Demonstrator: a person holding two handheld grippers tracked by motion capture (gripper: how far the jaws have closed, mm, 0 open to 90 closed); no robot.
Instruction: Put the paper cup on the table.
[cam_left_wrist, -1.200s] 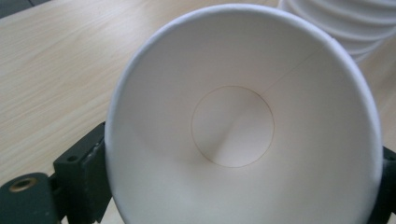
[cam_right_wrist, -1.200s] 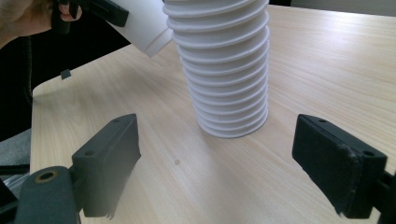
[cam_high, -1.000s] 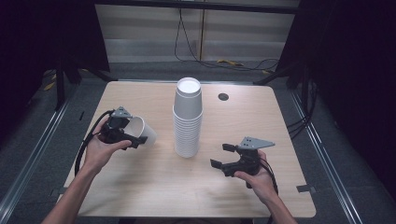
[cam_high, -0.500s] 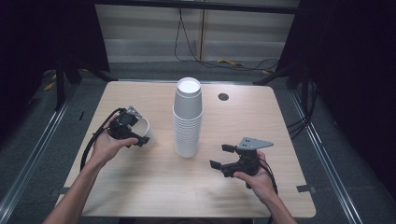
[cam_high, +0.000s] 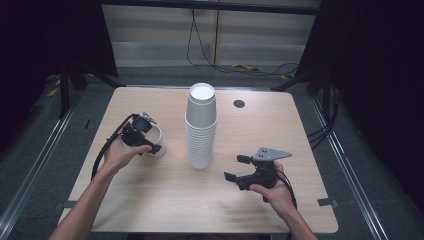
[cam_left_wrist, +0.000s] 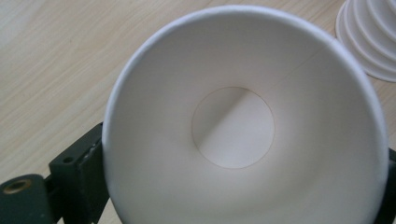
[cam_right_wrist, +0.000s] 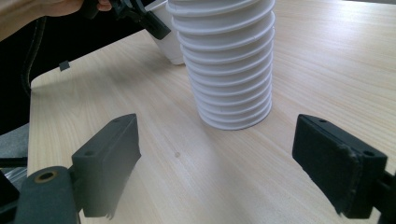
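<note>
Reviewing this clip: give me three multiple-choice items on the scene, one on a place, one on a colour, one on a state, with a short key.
1. Where does the single paper cup sit relative to the cup stack in the high view?
A. To its left
B. To its right
C. On top of it

2. What colour are the cups?
A. Red
B. White
C. Blue

3. How do the jaws of the right gripper stand?
A. Closed on the stack
B. Closed on a single cup
C. Apart, with nothing between them

Key: 1 A, the cup at the left gripper lies left of the stack on the table. 2 B, the stack and the single cup are all white. 3 C, the right gripper view shows bare wood between the spread jaws.
</note>
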